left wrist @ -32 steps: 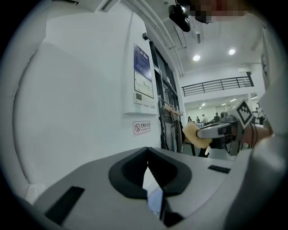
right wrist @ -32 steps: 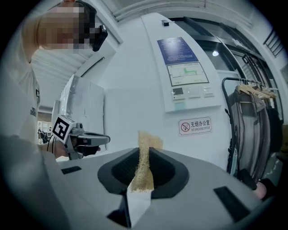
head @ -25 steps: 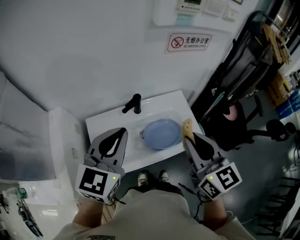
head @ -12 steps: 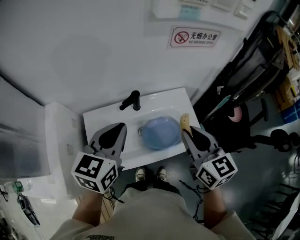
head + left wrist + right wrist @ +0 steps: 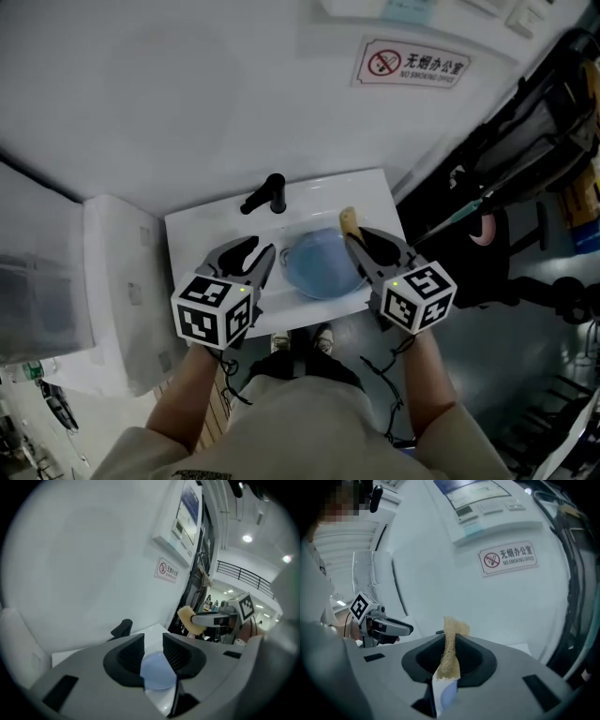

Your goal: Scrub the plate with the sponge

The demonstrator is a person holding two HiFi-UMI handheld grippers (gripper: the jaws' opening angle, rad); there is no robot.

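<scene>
Right gripper (image 5: 361,246) clamps the sponge (image 5: 349,220) edge-on, its long axis pointing out past the jaw tips. Left gripper (image 5: 260,253) has just been opening and is narrowly apart and empty, with the plate (image 5: 319,264) just ahead.

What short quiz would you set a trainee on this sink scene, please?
1. True or false: the blue plate lies in the white sink.
2. What is clamped between the jaws of the right gripper? A: a brush. B: a sponge. C: a cup.
3. What colour is the tap at the back of the sink?

Key: 1 true. 2 B, the jaws are shut on the sponge, which sticks out past their tips. 3 black.
</scene>
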